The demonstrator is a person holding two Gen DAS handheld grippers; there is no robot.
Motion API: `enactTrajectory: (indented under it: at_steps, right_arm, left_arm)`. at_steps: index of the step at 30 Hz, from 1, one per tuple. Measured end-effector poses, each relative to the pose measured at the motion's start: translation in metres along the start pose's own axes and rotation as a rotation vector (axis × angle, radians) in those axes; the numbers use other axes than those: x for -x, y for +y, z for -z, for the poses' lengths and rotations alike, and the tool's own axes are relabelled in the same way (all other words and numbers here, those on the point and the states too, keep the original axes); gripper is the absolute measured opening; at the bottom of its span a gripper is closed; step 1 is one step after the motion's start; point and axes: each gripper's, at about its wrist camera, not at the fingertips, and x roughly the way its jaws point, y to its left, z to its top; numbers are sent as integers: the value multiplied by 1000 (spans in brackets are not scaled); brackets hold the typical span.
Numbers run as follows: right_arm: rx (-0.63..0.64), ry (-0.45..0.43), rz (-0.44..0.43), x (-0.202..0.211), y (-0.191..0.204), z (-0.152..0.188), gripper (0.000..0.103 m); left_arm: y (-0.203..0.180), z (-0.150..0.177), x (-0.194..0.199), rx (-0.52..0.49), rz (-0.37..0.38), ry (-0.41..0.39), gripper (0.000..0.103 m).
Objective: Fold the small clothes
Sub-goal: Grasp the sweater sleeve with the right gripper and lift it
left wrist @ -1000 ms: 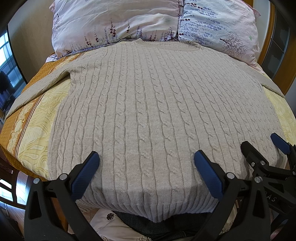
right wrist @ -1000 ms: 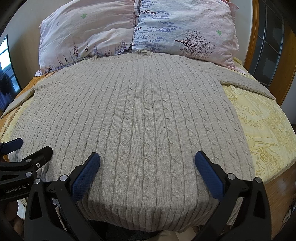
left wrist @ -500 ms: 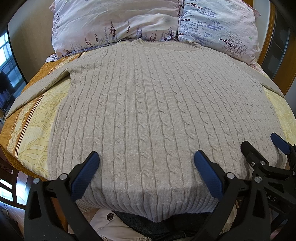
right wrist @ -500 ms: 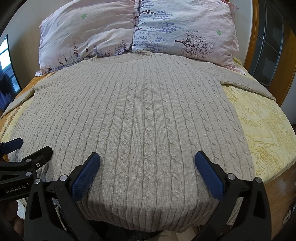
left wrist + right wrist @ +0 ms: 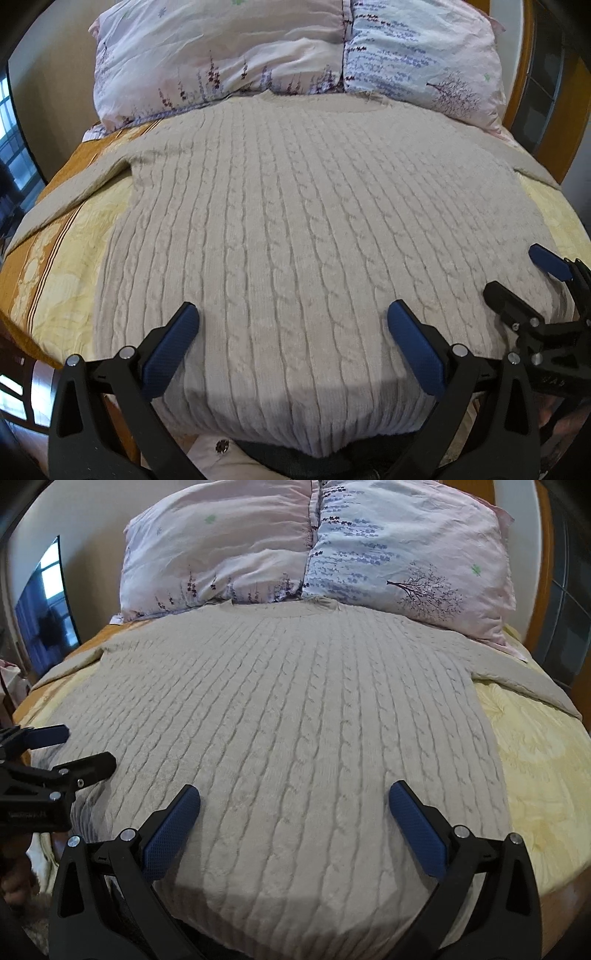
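We have not begun folding: the beige cable-knit sweater (image 5: 310, 236) lies flat and face-up on the bed (image 5: 535, 760), its neckline touching the two floral pillows (image 5: 317, 542), its sleeves spread to either side. Our left gripper (image 5: 291, 332) and right gripper (image 5: 293, 812) hang over the sweater's hem, both spread wide, pinching nothing. Next, we judge, each should close on a hem corner or sleeve. The yellow bedspread surrounds the sweater; a wooden headboard (image 5: 543, 565) rises behind the pillows.
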Motion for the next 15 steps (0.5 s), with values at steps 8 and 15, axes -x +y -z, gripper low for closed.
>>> enactTrajectory:
  at_steps: [8, 15]
  right_arm:
    - [-451, -41, -59, 2, -135, -63, 98]
    - [-869, 0, -46, -28, -260, -80, 57]
  left_arm:
    - [31, -40, -5, 56, 162, -92, 101]
    - [50, -91, -14, 29, 164, -108, 101]
